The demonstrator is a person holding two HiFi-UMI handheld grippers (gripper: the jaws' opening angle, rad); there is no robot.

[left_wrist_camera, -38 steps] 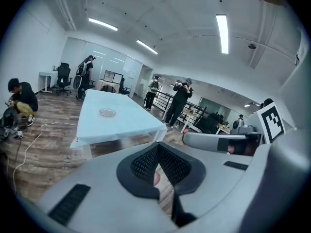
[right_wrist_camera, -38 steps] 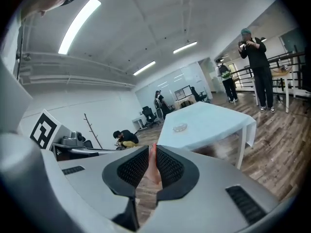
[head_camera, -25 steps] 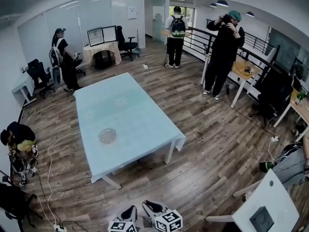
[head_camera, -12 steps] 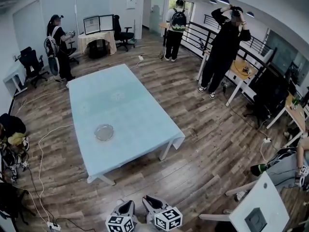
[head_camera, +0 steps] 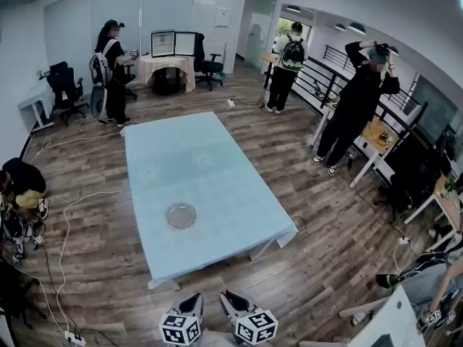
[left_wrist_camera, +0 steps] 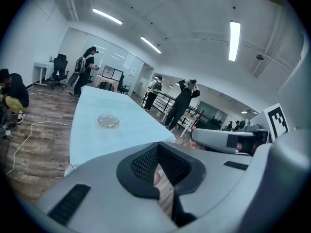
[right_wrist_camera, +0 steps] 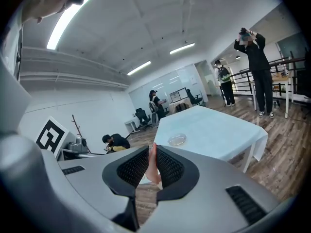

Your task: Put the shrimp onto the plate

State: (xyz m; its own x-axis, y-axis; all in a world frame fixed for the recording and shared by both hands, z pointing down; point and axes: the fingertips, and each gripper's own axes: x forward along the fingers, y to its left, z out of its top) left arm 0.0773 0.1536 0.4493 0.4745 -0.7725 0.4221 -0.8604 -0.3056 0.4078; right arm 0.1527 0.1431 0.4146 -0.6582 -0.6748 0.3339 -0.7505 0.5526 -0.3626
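A clear glass plate [head_camera: 181, 215] lies on the near part of the light-blue table [head_camera: 217, 157]; it also shows as the plate [left_wrist_camera: 108, 121] and the plate [right_wrist_camera: 177, 140] in the two gripper views. Both grippers hang low at the bottom of the head view, over the wood floor and short of the table's near edge. My left gripper [head_camera: 195, 303] is shut on a small pink shrimp [left_wrist_camera: 156, 178]. My right gripper [head_camera: 228, 299] is shut on a pink shrimp [right_wrist_camera: 153, 164] that stands upright between its pads. Both point toward the table.
Several people stand around the room, and a person [head_camera: 22, 186] crouches at the left near cables [head_camera: 69, 223] on the floor. A white desk corner [head_camera: 394, 324] is at the right. Office chairs and desks line the far wall.
The head view has swung a little, so the table and plate now sit slightly nearer and further right. Both grippers keep their place at the bottom edge, still shut.
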